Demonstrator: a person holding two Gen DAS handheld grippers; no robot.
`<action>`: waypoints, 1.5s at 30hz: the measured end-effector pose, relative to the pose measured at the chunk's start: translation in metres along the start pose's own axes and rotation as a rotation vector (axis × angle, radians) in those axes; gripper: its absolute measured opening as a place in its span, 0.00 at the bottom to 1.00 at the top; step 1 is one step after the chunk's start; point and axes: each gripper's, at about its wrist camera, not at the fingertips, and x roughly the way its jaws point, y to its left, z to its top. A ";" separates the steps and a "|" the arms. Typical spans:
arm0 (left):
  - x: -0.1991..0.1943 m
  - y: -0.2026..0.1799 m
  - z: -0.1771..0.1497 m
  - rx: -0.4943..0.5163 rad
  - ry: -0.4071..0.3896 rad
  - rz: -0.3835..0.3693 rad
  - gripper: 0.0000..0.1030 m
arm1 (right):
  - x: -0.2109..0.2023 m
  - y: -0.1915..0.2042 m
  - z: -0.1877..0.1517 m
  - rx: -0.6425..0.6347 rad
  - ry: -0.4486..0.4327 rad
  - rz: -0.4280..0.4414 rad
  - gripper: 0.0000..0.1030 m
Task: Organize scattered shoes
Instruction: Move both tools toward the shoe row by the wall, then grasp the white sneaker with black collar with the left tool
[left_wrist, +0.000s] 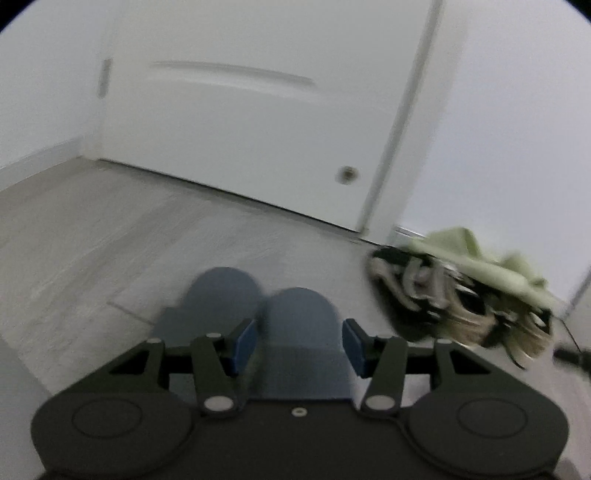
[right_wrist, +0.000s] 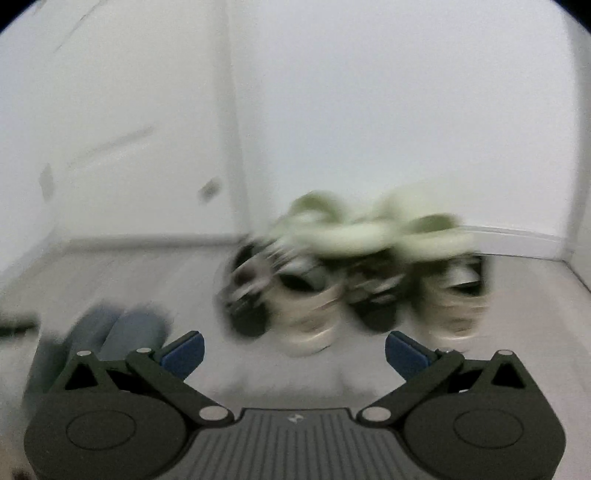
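Left gripper (left_wrist: 298, 345) part open straddling right blue flat slipper (left_wrist: 301, 332), not clamped, right gripper (right_wrist: 293, 352) wide open, empty, blurred black-and-cream sneakers (right_wrist: 314, 295) just beyond

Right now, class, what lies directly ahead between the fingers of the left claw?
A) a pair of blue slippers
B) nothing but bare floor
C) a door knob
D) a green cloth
A: in the left wrist view the blue slippers lie side by side ahead of the open left claw.

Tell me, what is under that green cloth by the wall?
Under the green cloth lies a heap of black and cream shoes. The cloth covers their tops, and blur hides how many there are.
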 end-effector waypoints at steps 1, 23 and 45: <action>0.003 -0.014 -0.001 0.009 0.013 -0.032 0.51 | 0.001 -0.009 0.002 0.056 -0.012 -0.008 1.00; 0.228 -0.165 0.028 -0.110 0.253 0.013 0.28 | 0.013 -0.082 0.016 0.412 -0.048 0.023 1.00; 0.167 -0.147 -0.035 -0.036 0.293 0.088 0.25 | 0.005 -0.070 0.015 0.370 -0.040 0.029 1.00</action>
